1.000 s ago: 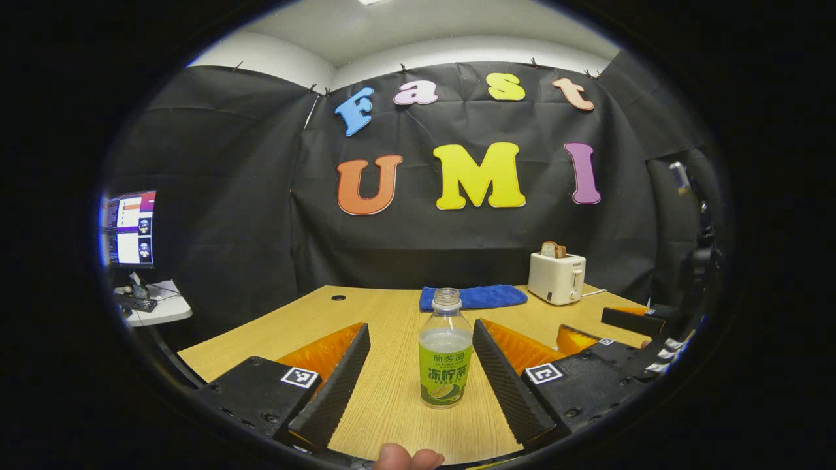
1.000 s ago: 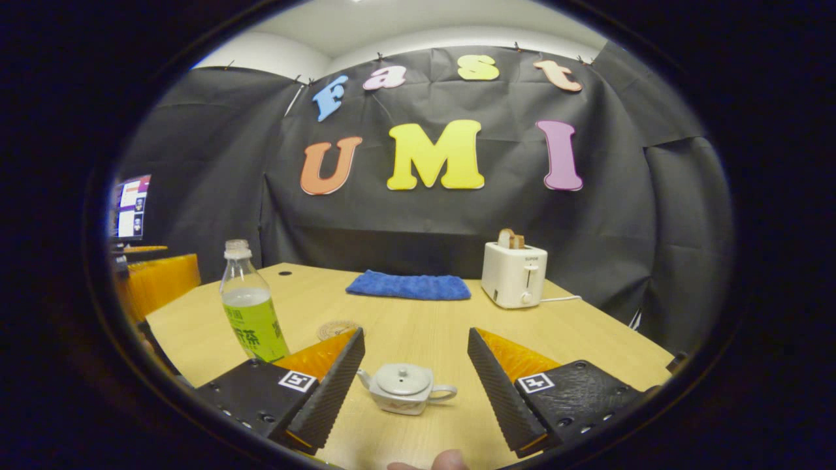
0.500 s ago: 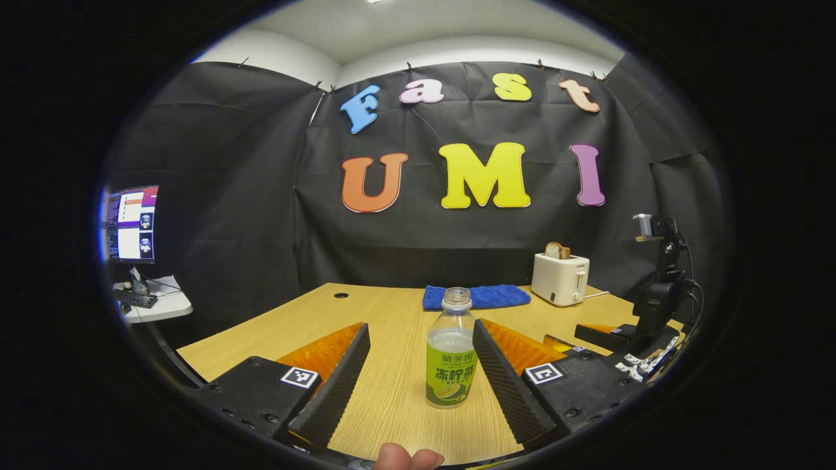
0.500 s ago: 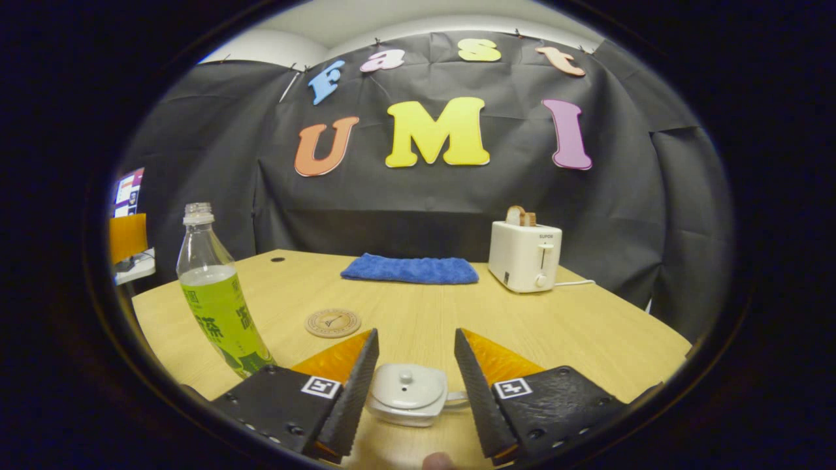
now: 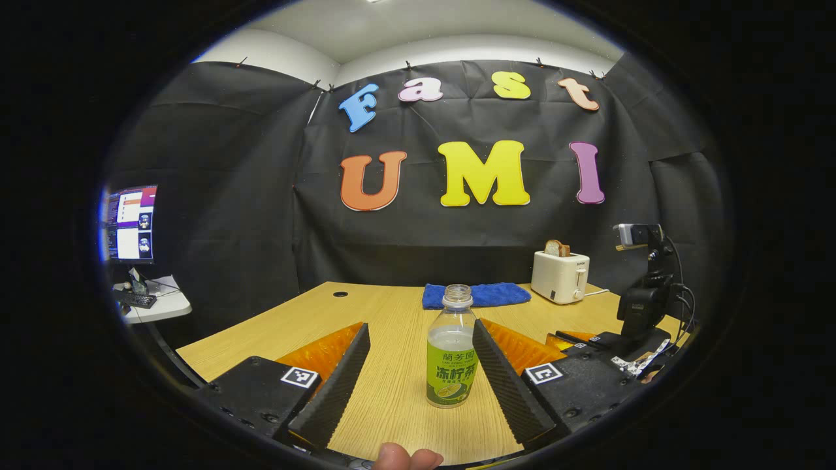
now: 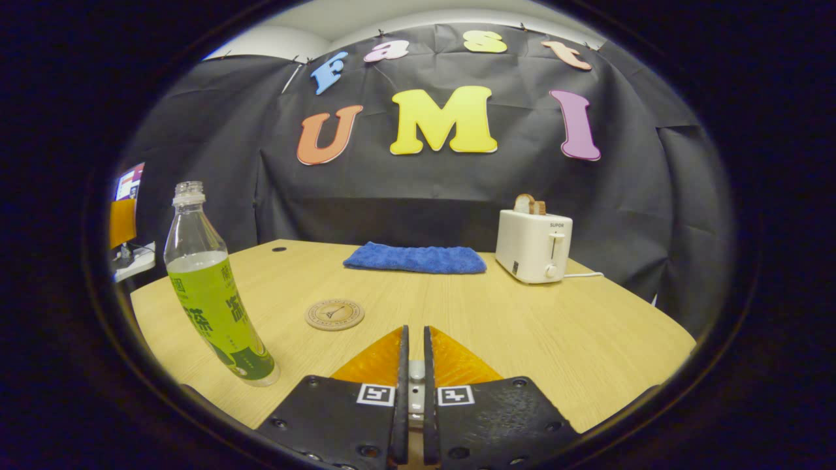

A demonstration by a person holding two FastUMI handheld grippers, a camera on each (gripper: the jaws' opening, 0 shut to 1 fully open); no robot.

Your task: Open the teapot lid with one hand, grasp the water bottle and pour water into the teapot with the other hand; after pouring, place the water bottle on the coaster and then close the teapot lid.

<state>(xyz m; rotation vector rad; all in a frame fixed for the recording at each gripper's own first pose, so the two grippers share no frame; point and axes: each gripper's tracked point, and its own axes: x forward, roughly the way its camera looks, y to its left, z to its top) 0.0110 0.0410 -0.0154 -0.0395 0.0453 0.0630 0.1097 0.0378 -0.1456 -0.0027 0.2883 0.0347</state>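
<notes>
Left gripper view: the left gripper (image 5: 418,365) is spread wide, low over the bench (image 5: 385,313). The bottle (image 5: 452,349) stands upright between its fingers (image 5: 333,385), closer to the right one; whether that finger touches it I cannot tell, and the left finger is well apart from it. The bottle has no cap and is partly full. Beyond it, at the far edge of the bench, lies a blue cloth (image 5: 475,295); right of the cloth stands a toaster (image 5: 559,277) with bread in its slot. Far to the right sits the right gripper (image 5: 575,339), low over the bench, with its camera mast above it. A fingertip (image 5: 405,457) shows at the bottom edge. A monitor (image 5: 129,224) sits off to the left, past the bench.

Right gripper view: the right gripper (image 6: 413,365) is nearly closed, its fingers (image 6: 400,378) parallel with only a thin gap. A pale sliver of something shows in that gap; it is too hidden to tell what it is or whether both fingers press on it. The teapot itself lies under the gripper, out of sight. The bottle (image 6: 212,287) stands well to the left of the gripper, on the bench (image 6: 522,313). The coaster (image 6: 334,314) lies ahead and a little left, between gripper and cloth (image 6: 415,258), with nothing on it. The toaster (image 6: 533,244) stands ahead to the right.
</notes>
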